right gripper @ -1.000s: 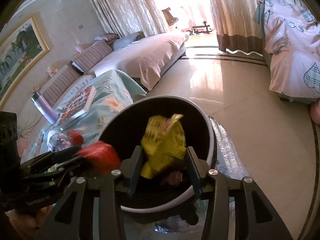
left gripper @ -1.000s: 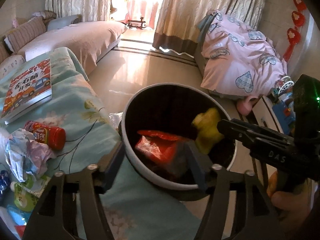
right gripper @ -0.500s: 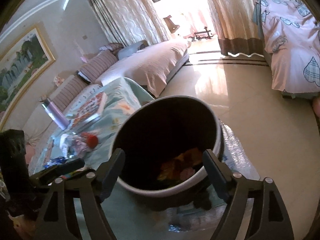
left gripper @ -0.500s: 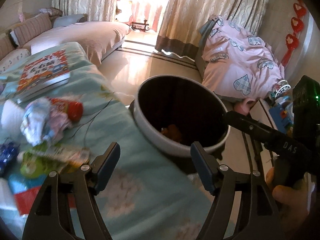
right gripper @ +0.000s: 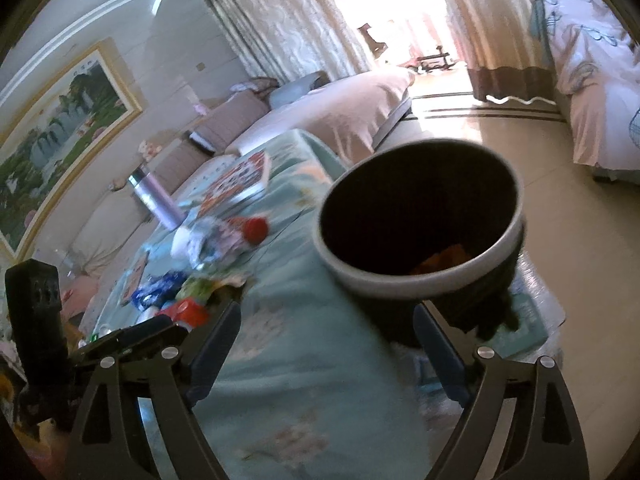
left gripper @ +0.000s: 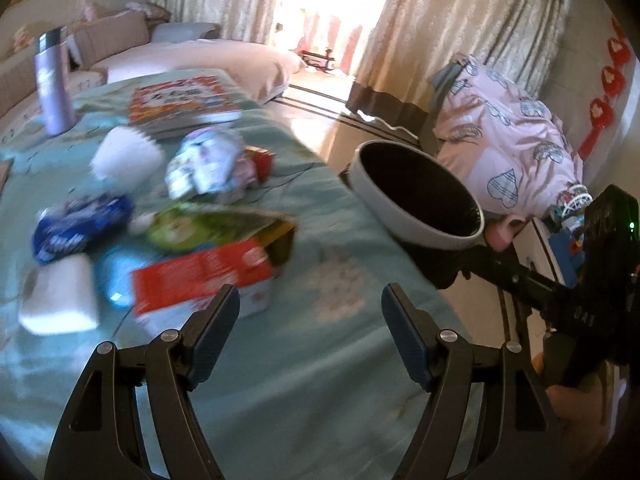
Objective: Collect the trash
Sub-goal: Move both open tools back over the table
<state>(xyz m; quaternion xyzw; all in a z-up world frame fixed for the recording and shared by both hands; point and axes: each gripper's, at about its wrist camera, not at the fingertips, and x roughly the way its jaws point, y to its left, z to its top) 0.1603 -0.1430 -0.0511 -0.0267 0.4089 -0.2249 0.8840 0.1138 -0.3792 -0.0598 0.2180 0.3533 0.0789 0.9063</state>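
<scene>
A dark round trash bin point(left gripper: 420, 204) with a pale rim stands beside the table's right edge; in the right wrist view point(right gripper: 420, 224) orange wrappers lie at its bottom. Trash lies on the teal tablecloth point(left gripper: 320, 360): a red carton point(left gripper: 200, 284), a green packet point(left gripper: 200, 228), a blue wrapper point(left gripper: 76, 228), crumpled paper point(left gripper: 208, 168) and white tissue point(left gripper: 60, 300). My left gripper point(left gripper: 310, 328) is open and empty above the cloth, just right of the red carton. My right gripper point(right gripper: 326, 340) is open and empty, low in front of the bin.
A picture book point(left gripper: 180, 100) and a purple bottle point(left gripper: 52, 84) stand at the table's far side. A sofa point(right gripper: 328, 112) is beyond the table. A pink quilt point(left gripper: 512, 148) lies right of the bin. The floor point(right gripper: 560, 200) is bare tile.
Both grippers let their wrappers fall into the bin and opened wide. They then swung left and back from the bin toward the trash on the table.
</scene>
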